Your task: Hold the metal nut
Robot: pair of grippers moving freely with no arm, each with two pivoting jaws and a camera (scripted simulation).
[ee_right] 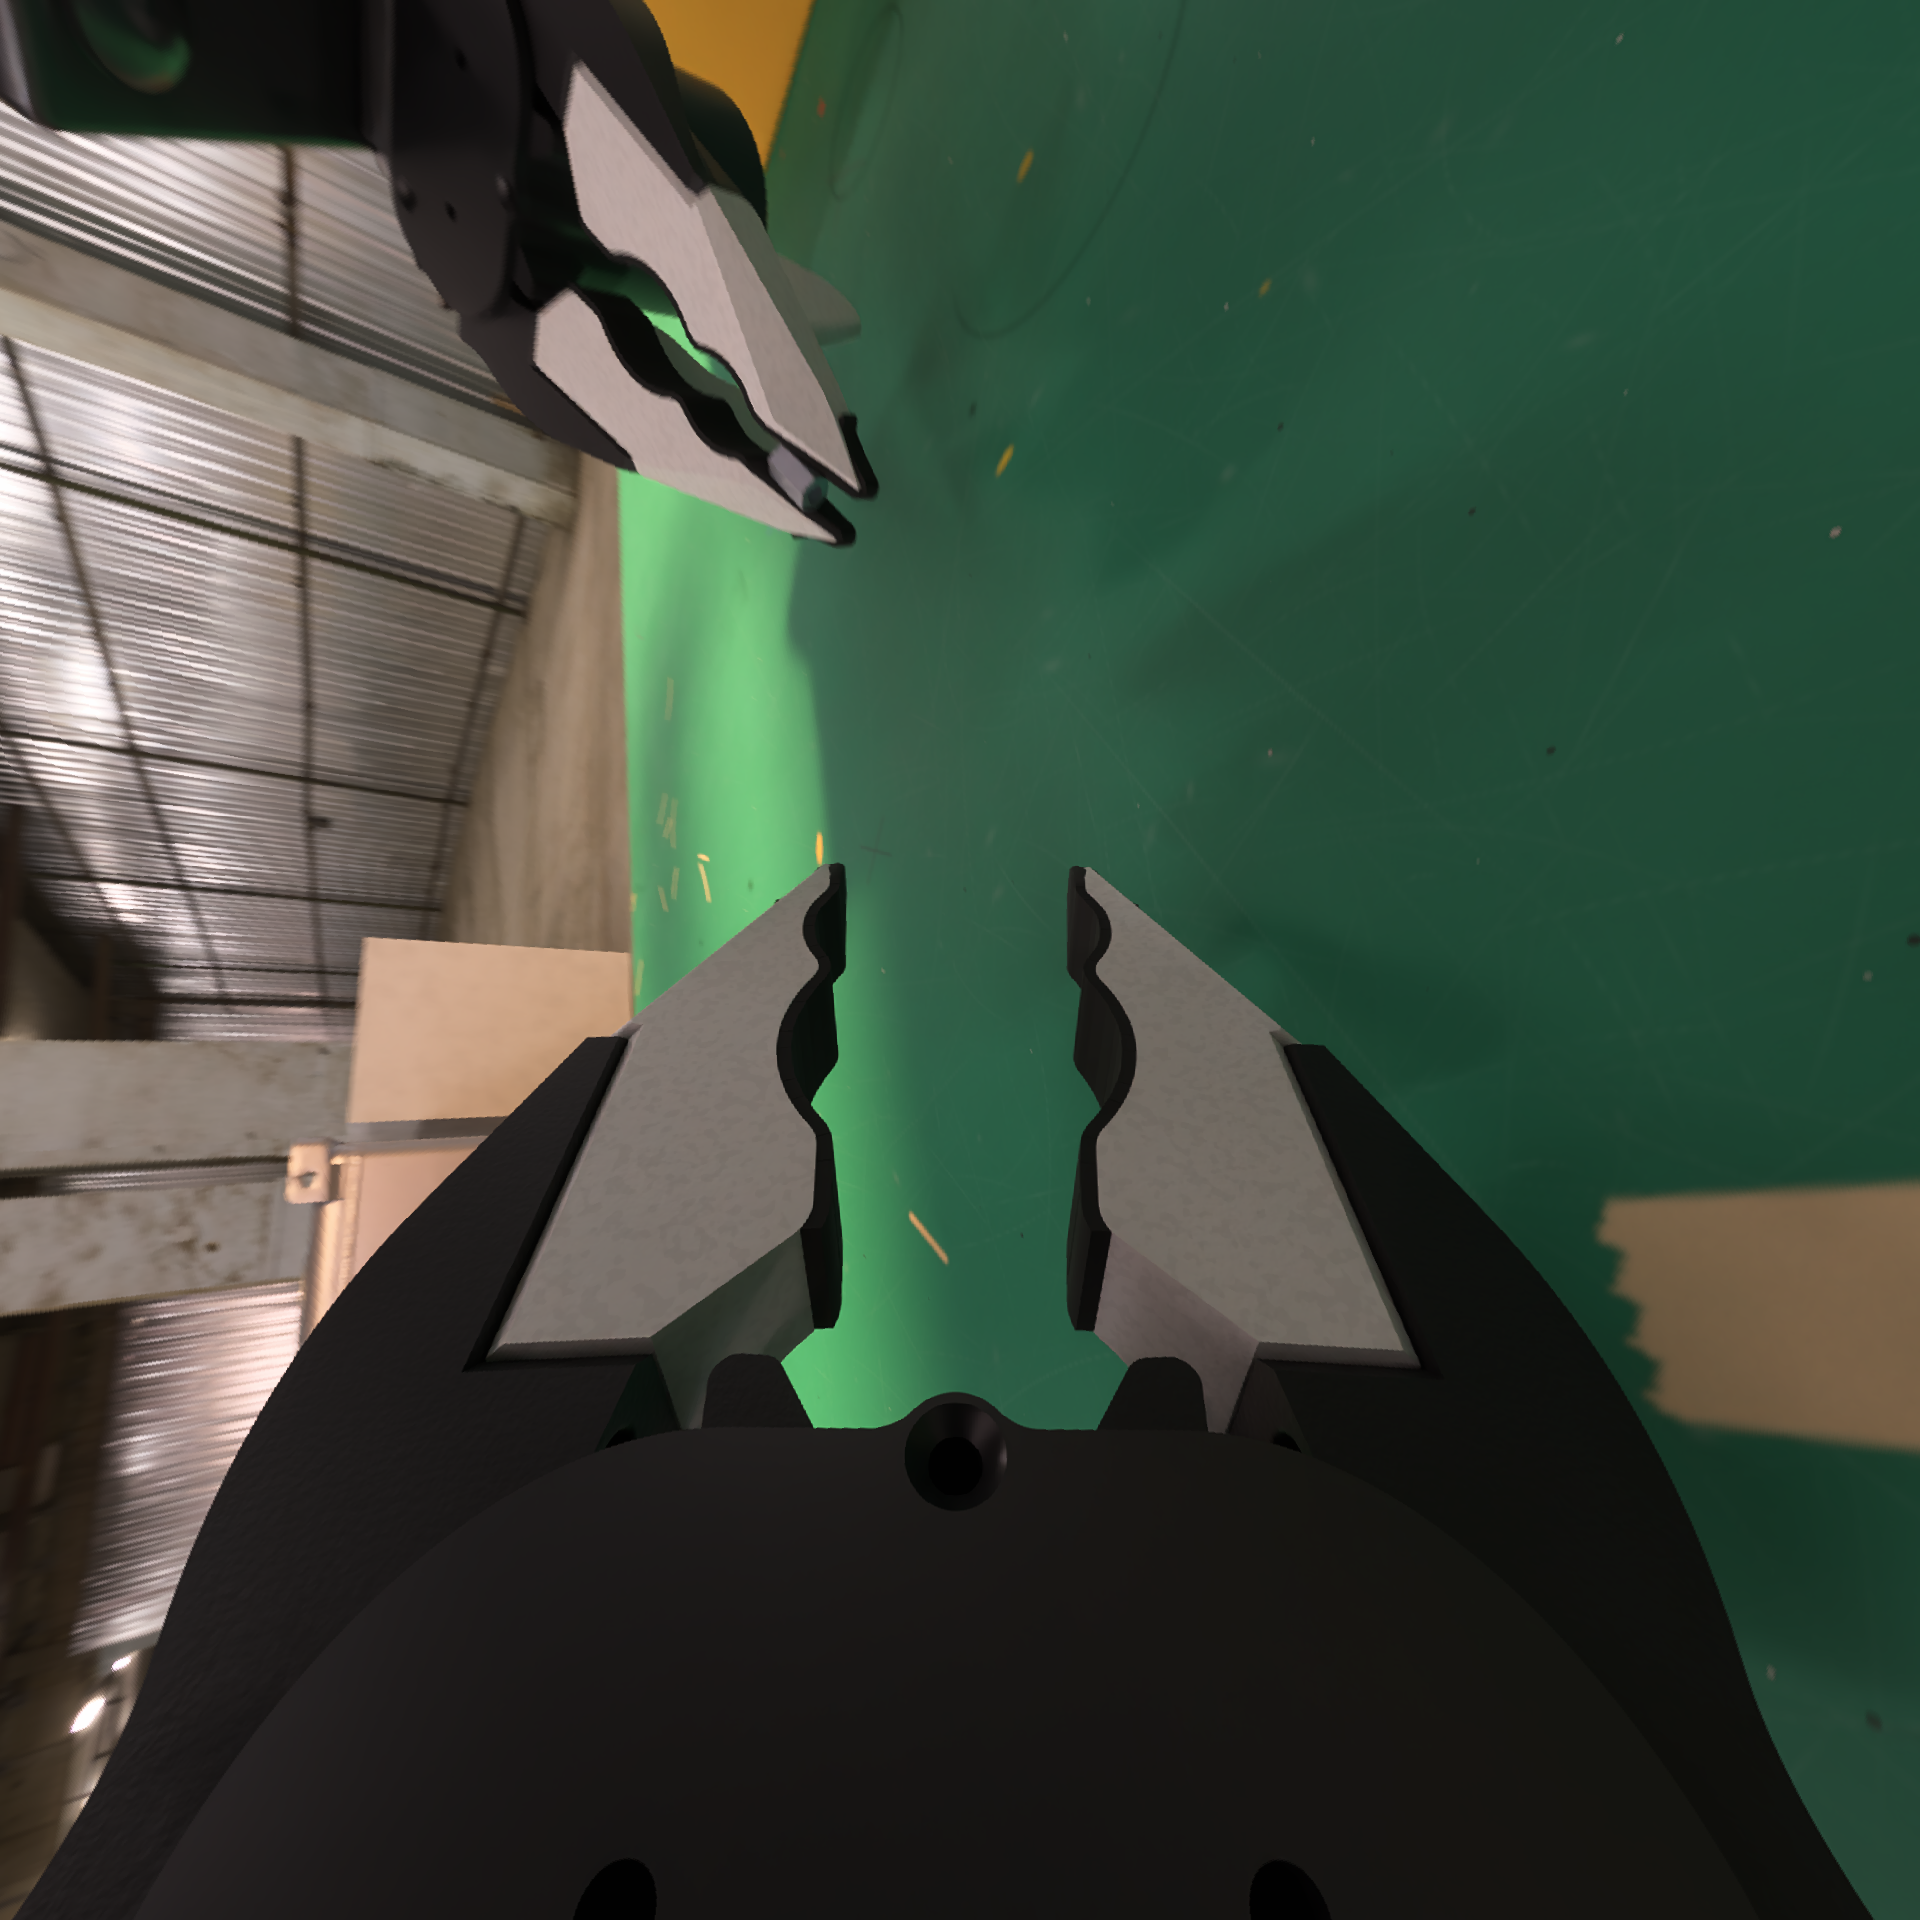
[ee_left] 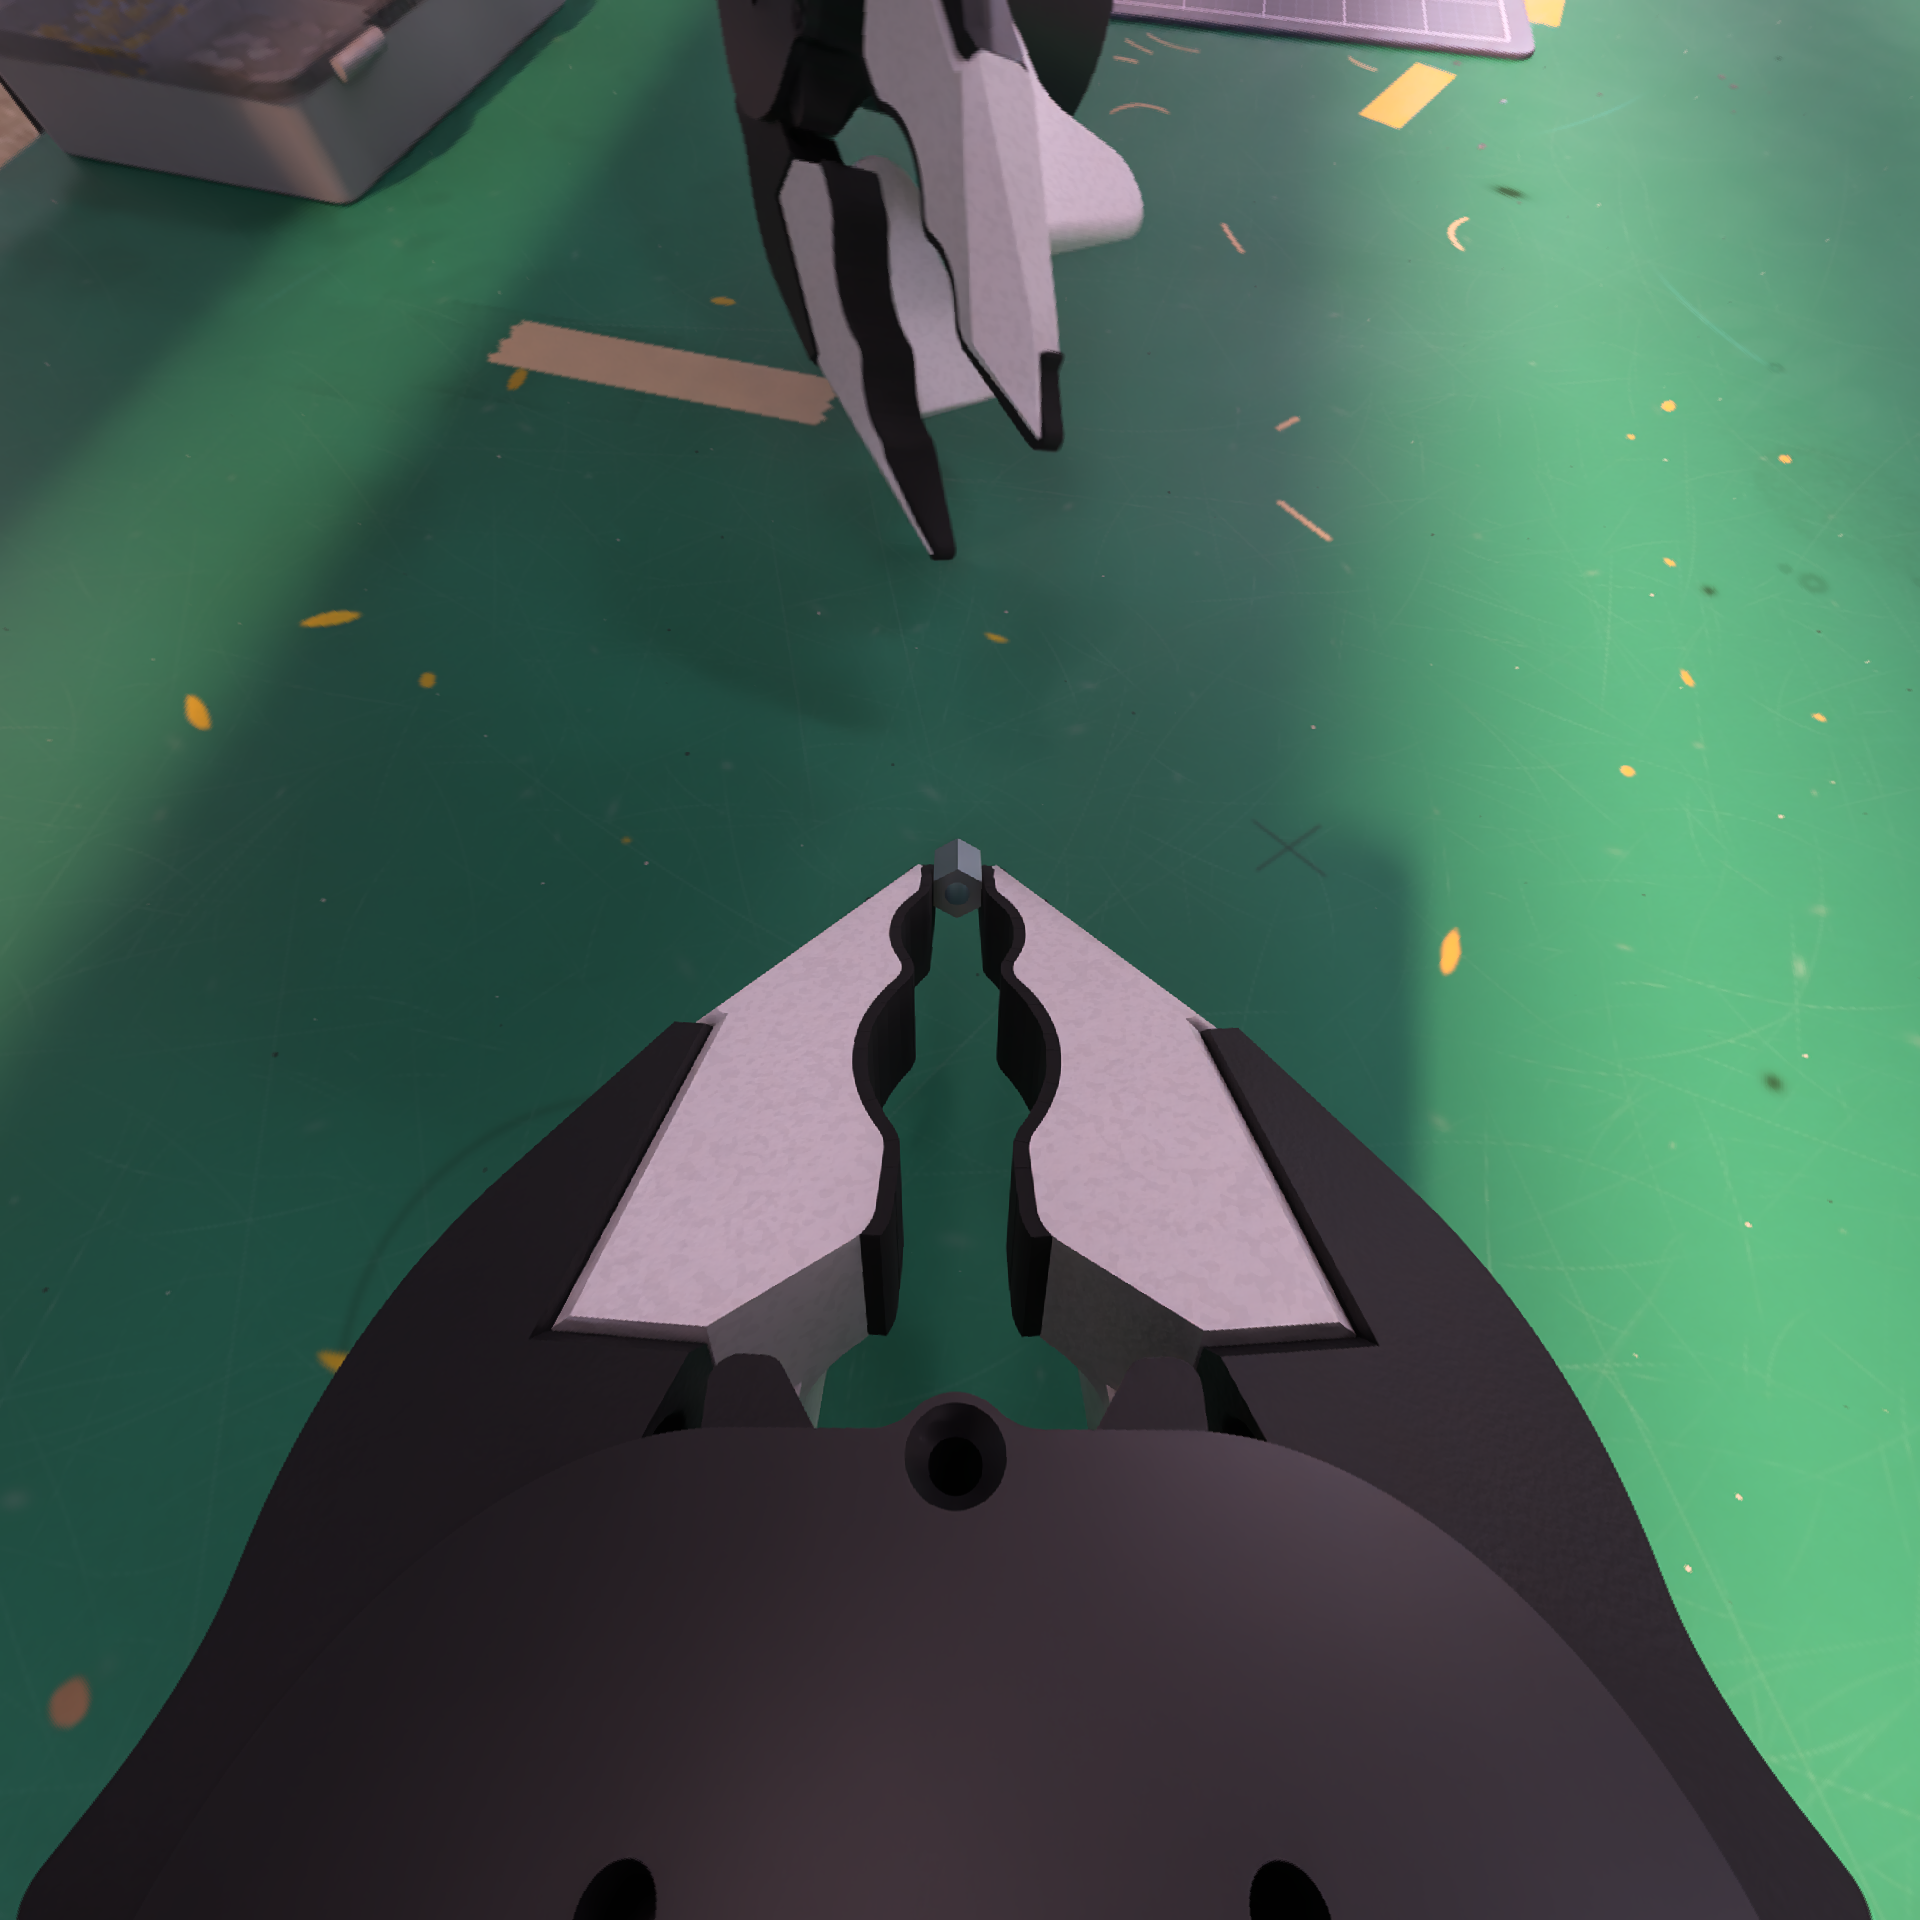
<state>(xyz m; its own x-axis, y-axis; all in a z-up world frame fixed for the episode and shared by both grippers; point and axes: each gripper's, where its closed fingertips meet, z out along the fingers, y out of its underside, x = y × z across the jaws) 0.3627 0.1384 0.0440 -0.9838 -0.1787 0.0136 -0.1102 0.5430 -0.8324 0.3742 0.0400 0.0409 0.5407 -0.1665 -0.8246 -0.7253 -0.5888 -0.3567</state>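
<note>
A small grey hexagonal metal nut (ee_left: 957, 881) sits pinched between the tips of my left gripper (ee_left: 957, 878), held above the green mat. My left gripper is shut on it. My right gripper (ee_left: 1000, 499) hangs farther ahead in the left wrist view, tips pointing down at the mat, jaws apart and empty. In the right wrist view my right gripper (ee_right: 956, 883) is open with nothing between its fingers. My left gripper (ee_right: 854, 488) shows at the upper left there, with the nut (ee_right: 795, 480) just visible between its tips.
A green cutting mat (ee_left: 1558, 935) covers the table, dotted with yellow flecks. A strip of tan tape (ee_left: 665, 371) lies on it; the tape also shows in the right wrist view (ee_right: 1766, 1320). A grey metal box (ee_left: 208, 94) stands at far left. A grey gridded mat (ee_left: 1351, 21) lies at the far edge.
</note>
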